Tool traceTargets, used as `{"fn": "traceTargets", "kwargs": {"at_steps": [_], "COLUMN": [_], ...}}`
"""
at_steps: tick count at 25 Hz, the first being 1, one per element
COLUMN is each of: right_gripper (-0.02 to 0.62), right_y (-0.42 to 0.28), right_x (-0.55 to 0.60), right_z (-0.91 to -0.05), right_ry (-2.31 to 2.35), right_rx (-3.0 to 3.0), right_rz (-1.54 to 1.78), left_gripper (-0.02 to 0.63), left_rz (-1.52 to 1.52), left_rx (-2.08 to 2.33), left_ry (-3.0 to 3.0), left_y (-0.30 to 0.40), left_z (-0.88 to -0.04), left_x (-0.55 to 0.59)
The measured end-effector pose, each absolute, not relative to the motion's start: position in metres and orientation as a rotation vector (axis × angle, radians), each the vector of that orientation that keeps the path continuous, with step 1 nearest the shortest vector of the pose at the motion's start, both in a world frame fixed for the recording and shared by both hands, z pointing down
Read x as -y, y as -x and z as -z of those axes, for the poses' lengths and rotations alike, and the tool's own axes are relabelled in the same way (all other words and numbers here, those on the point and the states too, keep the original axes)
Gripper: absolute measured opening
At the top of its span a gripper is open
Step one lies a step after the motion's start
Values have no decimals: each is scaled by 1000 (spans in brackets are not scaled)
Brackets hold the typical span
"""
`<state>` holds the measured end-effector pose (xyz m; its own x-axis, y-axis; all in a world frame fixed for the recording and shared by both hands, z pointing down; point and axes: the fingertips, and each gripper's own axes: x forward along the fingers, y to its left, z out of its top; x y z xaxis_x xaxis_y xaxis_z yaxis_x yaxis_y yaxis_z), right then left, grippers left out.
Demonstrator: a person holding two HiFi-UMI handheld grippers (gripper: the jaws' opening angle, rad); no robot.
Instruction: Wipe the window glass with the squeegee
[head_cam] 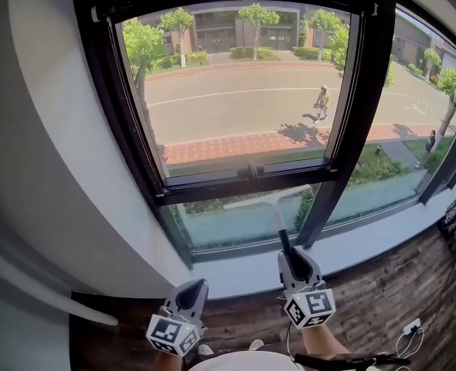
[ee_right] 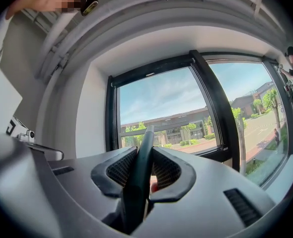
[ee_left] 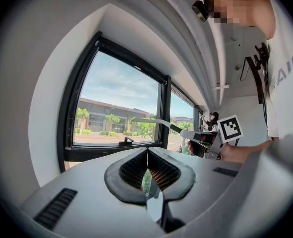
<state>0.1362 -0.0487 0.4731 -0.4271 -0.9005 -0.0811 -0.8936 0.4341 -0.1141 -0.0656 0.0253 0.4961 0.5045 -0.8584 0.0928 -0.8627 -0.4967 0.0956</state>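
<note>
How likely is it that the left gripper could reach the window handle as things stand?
Probably yes. The left gripper, shut and empty, sits low with nothing between it and the window handle above; the squeegee in the right gripper stands off to the right, at the lower pane.

Black window frame (head_cam: 365, 91), black squeegee handle (head_cam: 284, 243), brown wood-grain floor (head_cam: 413, 284).

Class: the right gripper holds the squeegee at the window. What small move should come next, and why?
Probably draw the squeegee down the lower pane: the right gripper is shut on its handle, and the blade sits near that pane's top.
</note>
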Motion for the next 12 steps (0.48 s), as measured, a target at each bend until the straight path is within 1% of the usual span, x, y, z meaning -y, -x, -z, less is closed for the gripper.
{"fn": "traceTargets", "kwargs": {"at_steps": [12], "right_gripper": [100], "right_y": [-79], "right_x": [34], "right_z": [-455], "right_ry": [1642], "right_rx": [-2563], "right_rz": [-5], "left_gripper": [18], "left_rz": [6], "left_rx": [1432], "left_ry": [-2659], "left_y": [114], "left_z": [-485], "left_x": [-27]}}
